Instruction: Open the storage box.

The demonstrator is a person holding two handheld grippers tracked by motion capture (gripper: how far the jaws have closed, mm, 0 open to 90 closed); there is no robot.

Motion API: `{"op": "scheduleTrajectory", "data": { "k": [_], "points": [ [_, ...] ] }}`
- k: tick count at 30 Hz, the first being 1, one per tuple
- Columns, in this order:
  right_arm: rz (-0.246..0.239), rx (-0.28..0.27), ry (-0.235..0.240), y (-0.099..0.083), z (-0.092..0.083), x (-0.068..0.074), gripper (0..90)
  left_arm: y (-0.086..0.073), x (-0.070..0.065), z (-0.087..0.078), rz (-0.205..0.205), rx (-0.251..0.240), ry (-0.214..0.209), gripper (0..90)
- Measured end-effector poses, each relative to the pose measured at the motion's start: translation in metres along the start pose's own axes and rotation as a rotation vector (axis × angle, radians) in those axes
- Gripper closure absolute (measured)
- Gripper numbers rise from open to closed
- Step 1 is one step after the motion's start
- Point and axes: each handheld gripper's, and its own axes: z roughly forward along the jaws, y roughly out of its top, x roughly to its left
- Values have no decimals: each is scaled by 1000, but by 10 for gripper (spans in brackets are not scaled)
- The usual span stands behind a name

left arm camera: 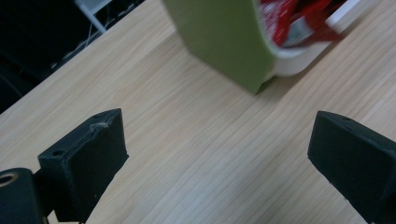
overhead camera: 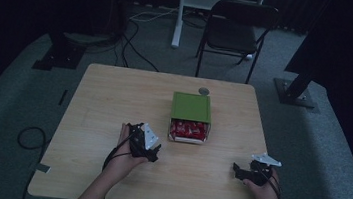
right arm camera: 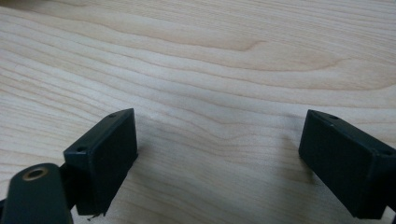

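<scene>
A green box [overhead camera: 191, 107] sits a little above the centre of the high view, on the far half of the table [overhead camera: 113, 102]. At its near end a white tray [overhead camera: 187, 139] sticks out, full of red packets [overhead camera: 189, 129]. A small grey disc [overhead camera: 203, 91] lies just beyond the box's far edge.

The left gripper [overhead camera: 154, 153] is held lower left of the box, near the tray's corner but apart from it. In the left gripper view its jaws stand wide apart over bare wood, nothing between them; the box [left arm camera: 219, 37] and tray [left arm camera: 299, 63] fill the upper middle and right, blurred.

The right gripper [overhead camera: 236, 170] is at the lower right of the high view, well apart from the box. In its own view its jaws also gape over bare wood.

A chair [overhead camera: 238, 28] stands beyond the table at the top, cables [overhead camera: 135, 44] on the floor to its left.
</scene>
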Motion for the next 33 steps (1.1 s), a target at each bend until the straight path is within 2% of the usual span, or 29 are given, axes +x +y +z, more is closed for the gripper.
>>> {"op": "scheduleTrajectory", "data": {
  "k": [3,5,6,7,8,10,11,15,16,18,19,20,21,23,25,28,29,30,31,32,33],
  "points": [
    [0,0,0,0,0,0,111,5,-4,0,15,-13,-13,52],
    [0,0,0,0,0,0,110,10,-10,1,36,-37,-42,52],
    [0,0,0,0,0,0,110,12,-13,1,56,-44,-43,52],
    [0,0,0,0,0,0,110,12,-13,1,56,-44,-43,52],
    [0,0,0,0,0,0,110,15,-18,2,83,-46,-53,52],
    [0,0,0,0,0,0,110,17,-20,2,97,-47,-54,52],
    [0,0,0,0,0,0,110,21,-24,3,121,-49,-59,52],
    [0,-1,0,0,0,0,110,27,-29,4,149,-58,-65,52],
    [0,-1,0,0,0,0,111,31,-33,4,180,-60,-60,53],
    [0,-1,0,0,0,0,111,34,-37,5,205,-67,-71,53],
    [0,-1,0,0,0,0,110,34,-37,5,205,-67,-71,57],
    [0,-1,0,0,0,0,111,37,-40,7,240,-67,-72,60],
    [0,-1,0,0,0,0,111,37,-40,7,240,-67,-72,60],
    [0,-1,0,0,0,0,111,42,-45,11,280,-70,-73,60],
    [0,-1,0,0,0,0,111,43,-47,12,288,-73,-73,60],
    [0,-1,0,0,0,0,110,48,-53,17,349,-76,-76,75],
    [0,-1,0,0,0,0,110,48,-53,17,349,-76,-76,75],
    [0,-1,0,0,0,0,111,50,-57,20,381,-72,-74,76],
    [0,-1,0,0,0,0,111,50,-57,20,381,-72,-74,88],
    [0,-1,0,0,0,0,110,51,-61,22,424,-66,-65,95],
    [0,-1,0,0,0,0,110,51,-61,22,424,-66,-65,108]
  ]
}}
